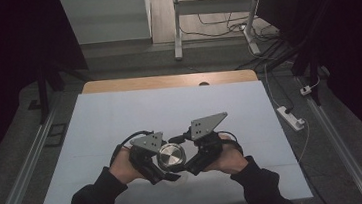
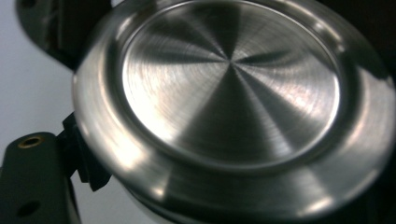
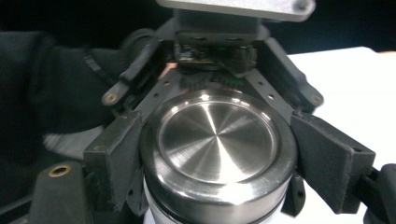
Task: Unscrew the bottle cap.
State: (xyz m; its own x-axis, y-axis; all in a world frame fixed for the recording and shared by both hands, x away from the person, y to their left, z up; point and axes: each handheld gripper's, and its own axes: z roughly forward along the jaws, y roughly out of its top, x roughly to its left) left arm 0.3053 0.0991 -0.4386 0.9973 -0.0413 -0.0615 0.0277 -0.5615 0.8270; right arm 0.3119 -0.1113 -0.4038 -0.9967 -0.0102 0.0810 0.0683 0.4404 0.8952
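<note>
Jaws of your left gripper (image 1: 168, 169) are clamped on the round steel can (image 1: 171, 155), one each side, just under its lid (image 3: 217, 135). I cannot tell how your right gripper (image 1: 187, 164) stands. You hold the can near the table's (image 1: 120, 113) front edge. It looks hard, smooth and slippery, so grip the sides. Closed lid hides what's inside

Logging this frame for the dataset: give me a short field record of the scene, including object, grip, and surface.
object: round brushed-steel container with a recessed top, white band below its metal rim
left gripper: jaws clamped on both sides of the container
right gripper: at the container's other side; grip cannot be told
container pose: top faces up, between the two grippers
surface: white table top, wooden edge at the far side
hands: one on each gripper, dark sleeves
</note>
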